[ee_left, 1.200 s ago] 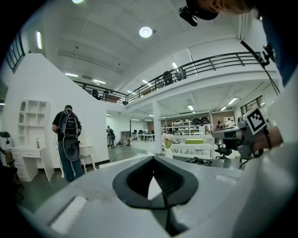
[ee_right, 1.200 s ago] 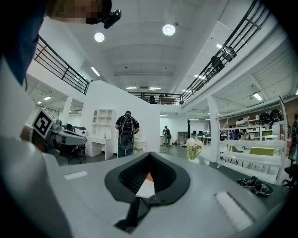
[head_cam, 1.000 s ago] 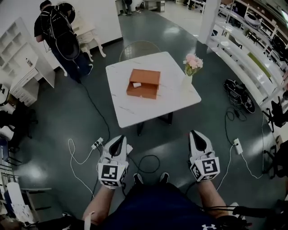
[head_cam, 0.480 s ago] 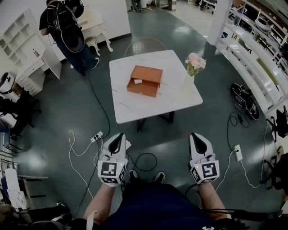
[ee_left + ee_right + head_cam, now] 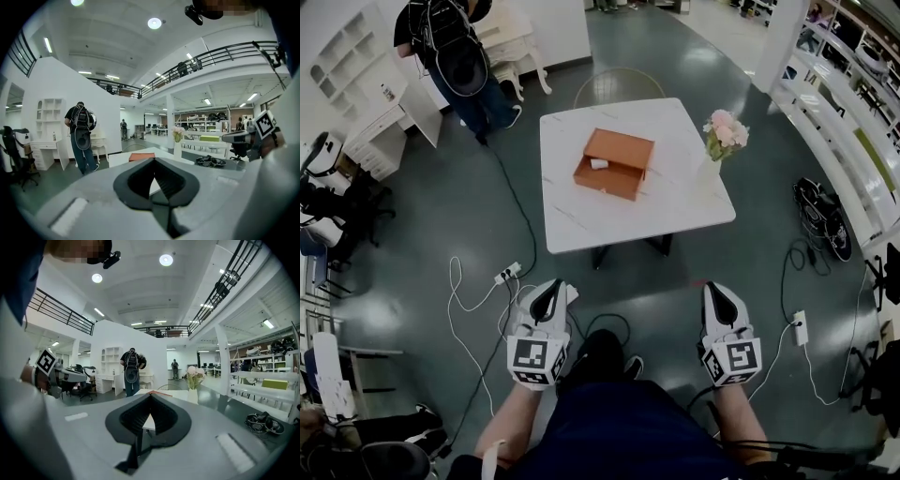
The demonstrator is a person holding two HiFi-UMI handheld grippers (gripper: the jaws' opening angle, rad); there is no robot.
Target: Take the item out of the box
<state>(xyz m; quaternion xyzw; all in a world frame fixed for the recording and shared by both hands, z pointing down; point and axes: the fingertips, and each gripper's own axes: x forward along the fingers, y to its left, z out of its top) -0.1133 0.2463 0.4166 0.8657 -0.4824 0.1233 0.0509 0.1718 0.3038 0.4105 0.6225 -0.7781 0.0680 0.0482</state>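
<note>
An orange-brown box [image 5: 616, 164] lies open on the white square table [image 5: 581, 216], well ahead of me. A small white item [image 5: 599, 163] rests inside the box. My left gripper [image 5: 550, 289] hovers low over the floor, short of the table, jaws shut and empty. My right gripper [image 5: 718, 290] is level with it on the right, also shut with nothing in it. In the left gripper view the box [image 5: 140, 156] shows just above the shut left gripper [image 5: 153, 160]. In the right gripper view only the table edge shows past the shut right gripper [image 5: 150, 396].
A white vase of pink flowers [image 5: 721, 142] stands at the table's right edge. A wire chair [image 5: 617, 85] sits behind the table. A person with a backpack [image 5: 459, 56] stands at the far left. Cables and a power strip [image 5: 506, 274] lie on the floor, with shelving [image 5: 848, 122] along the right.
The table and box have slid lower and rightward in the head view as I step closer. Both grippers stay shut and in the same pose.
</note>
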